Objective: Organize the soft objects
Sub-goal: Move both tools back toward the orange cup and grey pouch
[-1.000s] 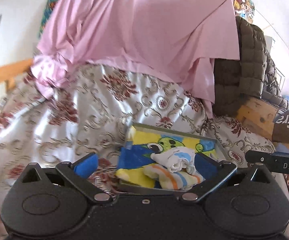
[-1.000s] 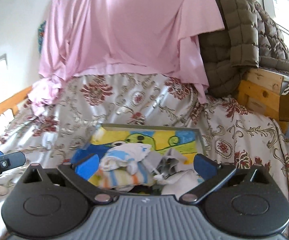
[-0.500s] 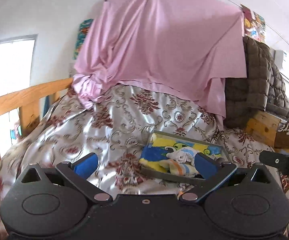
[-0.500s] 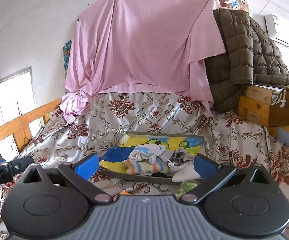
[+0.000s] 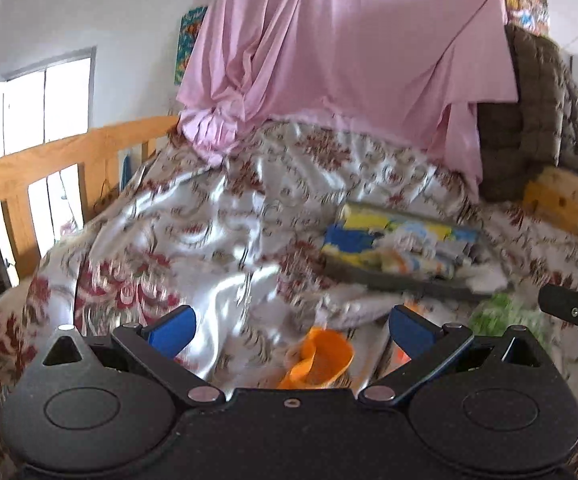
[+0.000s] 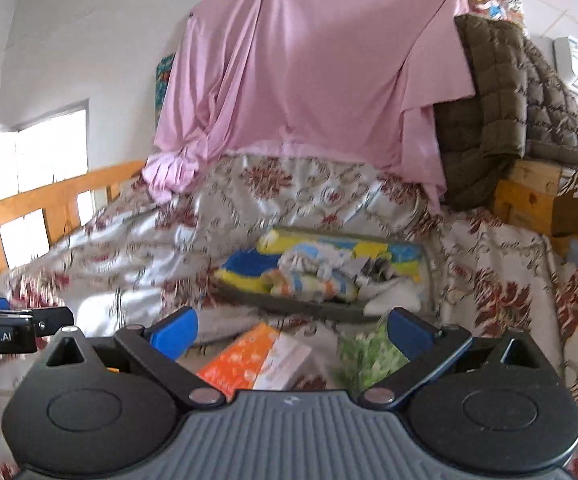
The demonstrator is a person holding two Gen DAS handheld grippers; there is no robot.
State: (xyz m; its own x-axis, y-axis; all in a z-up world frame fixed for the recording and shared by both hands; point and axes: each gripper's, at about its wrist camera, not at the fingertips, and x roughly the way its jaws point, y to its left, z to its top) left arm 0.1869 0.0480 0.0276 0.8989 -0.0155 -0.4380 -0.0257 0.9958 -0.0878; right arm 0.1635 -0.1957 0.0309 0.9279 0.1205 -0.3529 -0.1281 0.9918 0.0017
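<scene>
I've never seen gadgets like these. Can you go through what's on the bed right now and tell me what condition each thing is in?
Left gripper: open, holding nothing.
Right gripper: open, holding nothing.
Tray: flat on the bedspread, piled with folded and bunched cloths.
Striped cloth: rolled, inside the tray.
Orange packet: lying loose in front of the tray.
Green cloth: crumpled, outside the tray.
Pink sheet: hanging, draped onto the bed.

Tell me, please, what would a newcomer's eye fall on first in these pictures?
A large pink sheet hangs across the back wall above the bed. Below it, on the shiny floral bedspread, sits a grey tray piled with colourful folded cloths. Nearer, an orange-and-white packet lies between the open right gripper's fingers.
</scene>
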